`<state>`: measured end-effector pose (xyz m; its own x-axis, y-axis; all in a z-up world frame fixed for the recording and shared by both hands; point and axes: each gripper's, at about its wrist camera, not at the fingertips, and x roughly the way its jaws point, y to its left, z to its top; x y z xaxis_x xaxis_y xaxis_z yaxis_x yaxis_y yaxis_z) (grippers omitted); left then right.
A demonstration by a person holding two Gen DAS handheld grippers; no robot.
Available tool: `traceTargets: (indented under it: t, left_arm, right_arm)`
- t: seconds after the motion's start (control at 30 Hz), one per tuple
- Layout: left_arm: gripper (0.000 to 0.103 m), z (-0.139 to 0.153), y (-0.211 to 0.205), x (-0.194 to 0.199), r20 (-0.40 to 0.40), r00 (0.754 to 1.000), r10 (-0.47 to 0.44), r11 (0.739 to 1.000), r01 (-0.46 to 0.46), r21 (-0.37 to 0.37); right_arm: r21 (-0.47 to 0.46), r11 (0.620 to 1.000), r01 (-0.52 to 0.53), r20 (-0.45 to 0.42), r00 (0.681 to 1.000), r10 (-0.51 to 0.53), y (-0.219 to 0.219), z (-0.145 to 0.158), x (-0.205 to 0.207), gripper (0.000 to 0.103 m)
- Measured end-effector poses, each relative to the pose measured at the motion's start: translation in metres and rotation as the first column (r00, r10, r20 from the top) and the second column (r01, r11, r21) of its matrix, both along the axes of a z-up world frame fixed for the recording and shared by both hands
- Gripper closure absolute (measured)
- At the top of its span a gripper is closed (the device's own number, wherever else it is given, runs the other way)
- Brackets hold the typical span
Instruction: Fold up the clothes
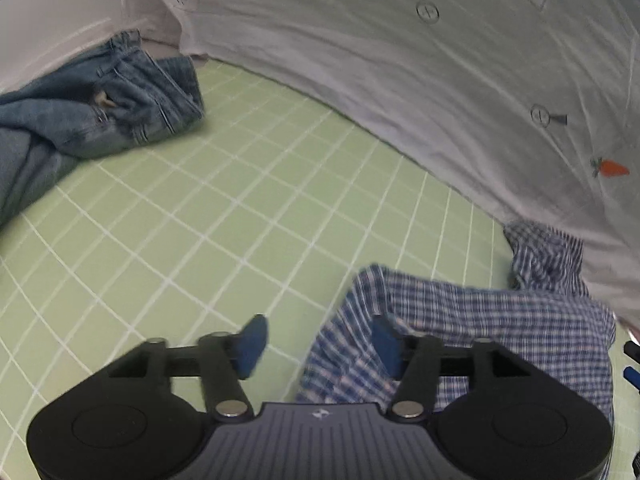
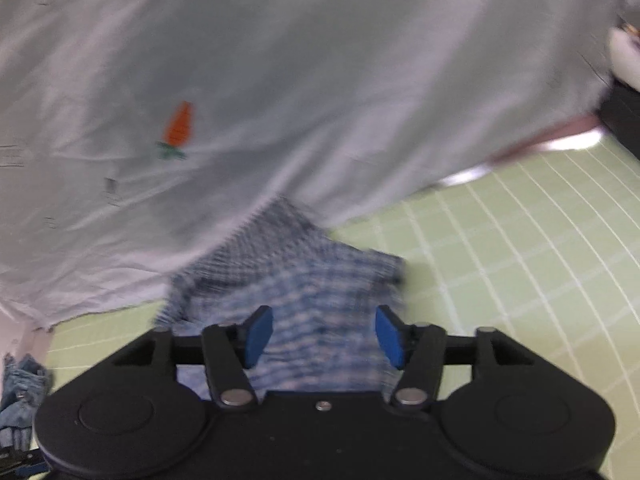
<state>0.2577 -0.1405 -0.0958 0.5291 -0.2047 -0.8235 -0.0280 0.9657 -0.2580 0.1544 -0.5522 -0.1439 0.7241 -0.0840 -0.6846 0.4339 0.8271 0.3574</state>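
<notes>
Two hand-held claws hang over a green gridded surface (image 1: 224, 208) where a blue-and-white checked garment (image 1: 500, 332) lies crumpled near its front edge, one end tucked against a large white cloth with a carrot motif (image 1: 440, 80). The left claw (image 1: 316, 344) stands spread, one pad over bare mat, the other over the checked fabric's edge, pinching nothing. The right claw (image 2: 324, 336) is likewise spread, pitched down directly above the same garment (image 2: 304, 280), fabric showing between its pads but not gripped. The checked cloth looks light, thin and limp; it will likely sag and bunch when lifted, so a hem or corner at each side seems the sounder hold. A pair of blue jeans (image 1: 92, 116), probably heavier and stiffer, lies heaped at the far left, well apart.
</notes>
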Motion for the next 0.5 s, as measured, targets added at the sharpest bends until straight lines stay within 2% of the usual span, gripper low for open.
traceTargets:
  t: [0.03,0.2,0.23,0.3,0.33,0.37,0.5]
  left_arm:
    - [0.031,-0.004,-0.003,0.001,-0.012,1.000,-0.009,1.000,0.009,-0.001]
    - [0.031,-0.026,-0.017,-0.001,-0.053,0.998,-0.029,0.999,0.031,0.027]
    - [0.031,-0.029,-0.019,0.000,-0.055,0.998,-0.031,0.999,0.033,0.026]
    - [0.033,-0.031,-0.020,0.004,-0.057,0.998,-0.036,0.999,0.037,0.018]
    - [0.037,-0.033,-0.021,0.006,-0.058,0.998,-0.039,0.999,0.040,0.018]
    - [0.039,-0.033,-0.022,0.007,-0.054,0.998,-0.042,0.999,0.044,0.025]
    - [0.062,-0.032,-0.024,0.010,-0.034,0.998,-0.056,0.996,0.058,0.069]
  right_arm:
    - [0.007,1.000,0.013,-0.020,1.000,-0.013,-0.005,-0.006,-0.001,0.040]
    - [0.107,0.994,0.018,-0.081,0.997,-0.009,-0.016,-0.038,0.002,0.040]
    - [0.124,0.992,0.012,-0.083,0.997,-0.002,-0.016,-0.042,0.003,0.044]
    - [0.161,0.987,-0.009,-0.071,0.997,0.021,-0.018,-0.048,0.006,0.062]
    - [0.161,0.987,-0.022,-0.069,0.997,0.033,-0.018,-0.049,0.009,0.084]
    - [0.150,0.988,-0.032,-0.070,0.997,0.043,-0.017,-0.050,0.012,0.099]
    - [0.087,0.994,-0.061,-0.053,0.996,0.066,-0.018,-0.048,0.023,0.100]
